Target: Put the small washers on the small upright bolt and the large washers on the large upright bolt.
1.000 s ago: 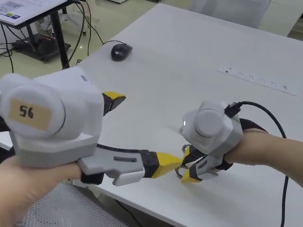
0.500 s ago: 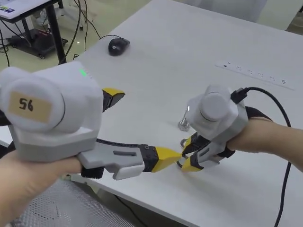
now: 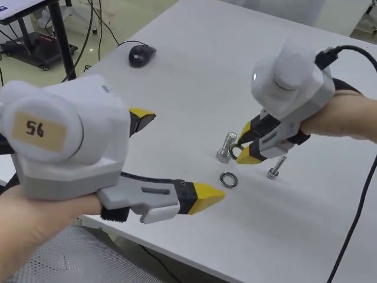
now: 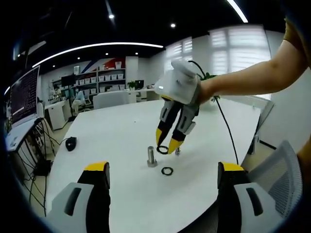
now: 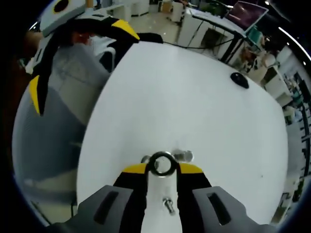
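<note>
Right tool [image 3: 242,154] pinches one washer [image 5: 161,154] beside the large bolt [image 3: 226,147], a second washer [image 3: 222,180] lies near the small bolt [image 3: 275,168], and left tool [image 4: 163,168] is spread.

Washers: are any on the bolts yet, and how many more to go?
Done: none seems to be on the large bolt or the small bolt yet. In hand: the right gripper pinches one washer just beside the large bolt. Left: seating it, plus the second washer lying on the table; the left gripper is open, empty.

An office: white table [image 3: 194,76], computer mouse [image 3: 142,54], monitor [image 4: 23,94], stocked shelves [image 4: 95,80], window blinds [image 4: 233,48].
</note>
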Action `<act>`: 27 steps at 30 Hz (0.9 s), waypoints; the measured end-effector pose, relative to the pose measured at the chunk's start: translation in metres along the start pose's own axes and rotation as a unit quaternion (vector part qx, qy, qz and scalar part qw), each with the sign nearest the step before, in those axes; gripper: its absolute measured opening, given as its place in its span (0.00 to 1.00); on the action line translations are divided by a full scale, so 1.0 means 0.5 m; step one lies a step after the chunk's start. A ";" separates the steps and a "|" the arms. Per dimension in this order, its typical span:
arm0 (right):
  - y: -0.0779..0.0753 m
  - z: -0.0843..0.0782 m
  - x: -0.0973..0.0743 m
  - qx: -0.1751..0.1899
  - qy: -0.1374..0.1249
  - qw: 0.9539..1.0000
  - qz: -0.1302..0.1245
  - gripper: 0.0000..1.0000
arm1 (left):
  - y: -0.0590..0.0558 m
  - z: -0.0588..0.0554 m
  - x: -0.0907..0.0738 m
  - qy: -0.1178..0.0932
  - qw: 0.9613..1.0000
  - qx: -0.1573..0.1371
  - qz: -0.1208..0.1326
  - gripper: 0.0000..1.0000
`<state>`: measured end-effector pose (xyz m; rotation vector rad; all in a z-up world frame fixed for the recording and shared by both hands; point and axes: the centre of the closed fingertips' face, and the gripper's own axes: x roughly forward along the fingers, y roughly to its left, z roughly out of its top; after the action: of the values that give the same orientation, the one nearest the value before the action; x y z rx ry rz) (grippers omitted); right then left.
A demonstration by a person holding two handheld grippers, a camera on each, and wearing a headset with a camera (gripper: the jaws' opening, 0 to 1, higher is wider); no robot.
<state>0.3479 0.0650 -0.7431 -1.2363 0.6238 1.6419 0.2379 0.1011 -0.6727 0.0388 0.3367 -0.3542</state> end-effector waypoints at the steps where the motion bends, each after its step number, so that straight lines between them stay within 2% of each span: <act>1: -0.013 0.000 0.000 -0.001 0.000 1.000 -0.004 0.22 | 0.000 0.000 0.001 -0.001 1.000 -0.001 0.000 0.92; 5: -0.032 0.008 0.000 -0.008 0.005 1.000 -0.008 0.22 | 0.000 0.000 0.003 0.000 1.000 -0.001 -0.002 0.92; 10: -0.064 0.005 0.018 -0.006 0.013 1.000 -0.006 0.22 | 0.000 -0.002 0.006 0.002 1.000 0.000 -0.004 0.92; 11: -0.055 0.007 0.018 -0.006 0.015 1.000 -0.004 0.22 | 0.000 -0.002 0.006 0.001 1.000 0.000 -0.004 0.92; 15: -0.069 0.005 0.033 -0.012 0.020 1.000 0.002 0.22 | 0.002 -0.003 0.007 0.001 1.000 -0.004 -0.005 0.92; 27: -0.062 -0.010 0.072 -0.023 0.038 0.999 0.013 0.22 | 0.002 -0.007 0.011 0.000 1.000 -0.011 -0.009 0.92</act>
<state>0.3769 0.0875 -0.7737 -1.3353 0.6541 1.6443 0.2420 0.1005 -0.6778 0.0135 0.3422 -0.3677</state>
